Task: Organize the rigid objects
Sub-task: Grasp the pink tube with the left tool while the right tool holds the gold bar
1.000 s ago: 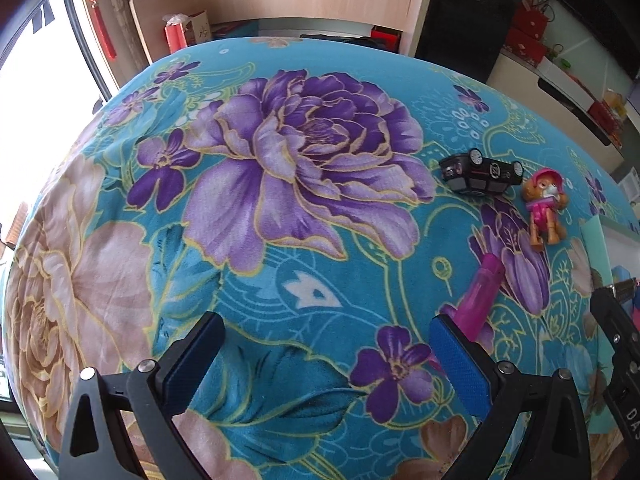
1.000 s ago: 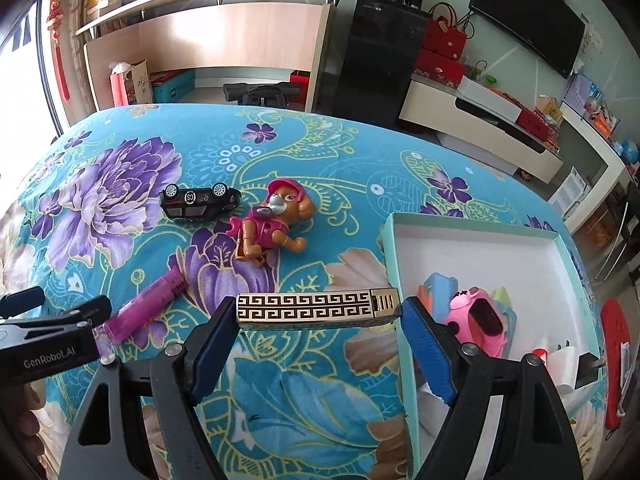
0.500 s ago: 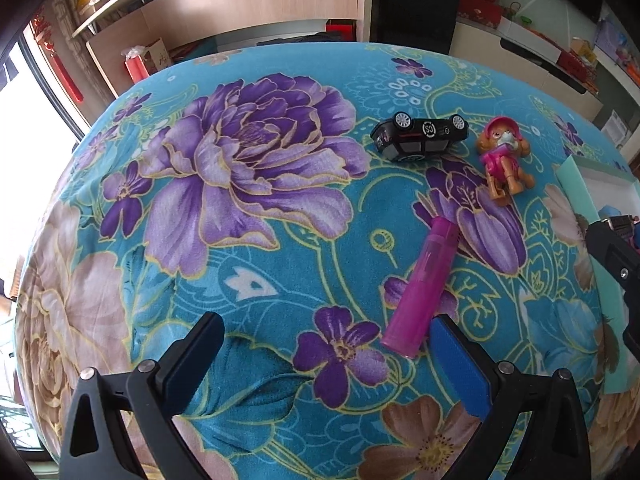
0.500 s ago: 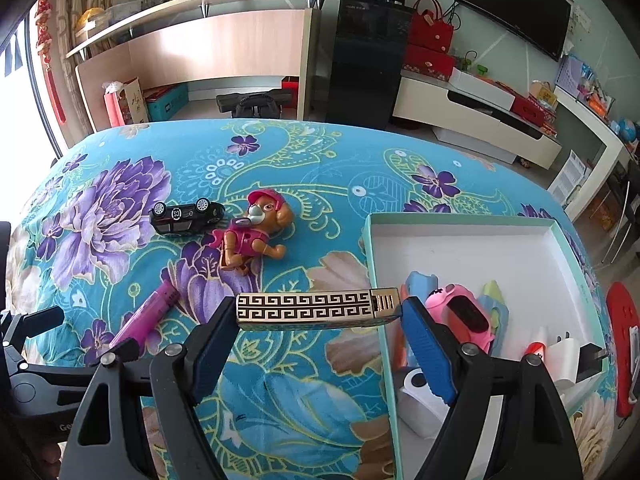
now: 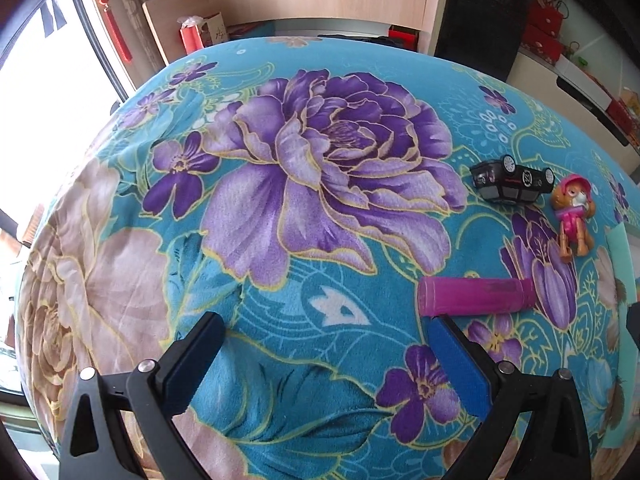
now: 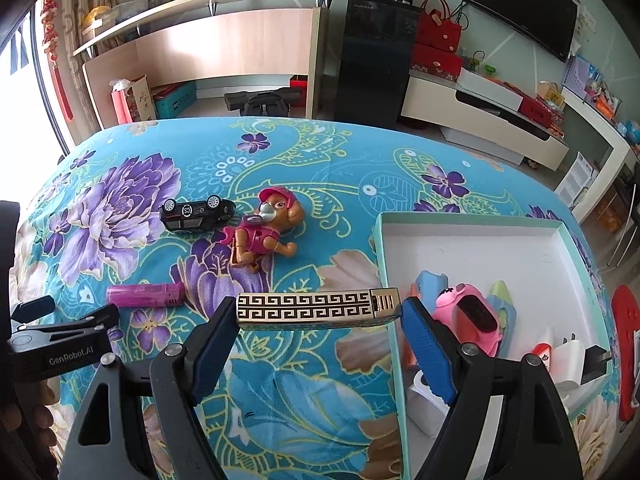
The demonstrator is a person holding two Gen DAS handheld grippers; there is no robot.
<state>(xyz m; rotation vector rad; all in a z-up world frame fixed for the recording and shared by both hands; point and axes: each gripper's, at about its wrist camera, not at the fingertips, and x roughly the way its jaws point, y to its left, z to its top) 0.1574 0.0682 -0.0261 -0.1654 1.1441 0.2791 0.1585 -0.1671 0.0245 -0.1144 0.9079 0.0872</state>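
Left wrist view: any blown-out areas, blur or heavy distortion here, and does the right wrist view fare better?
Left wrist view: the window at far left is blown out to white, the flowered cloth bulges with strong fisheye curvature, yet the magenta tube stays sharp. Right wrist view: more even light, the gold patterned bar crisp, straight furniture lines bowed towards the edges, dark vignette in the corners.

My left wrist view looks low and close across the table (image 5: 280, 360); my right sits higher, perhaps farther back. Both share the toy car (image 5: 510, 184) (image 6: 197, 213).
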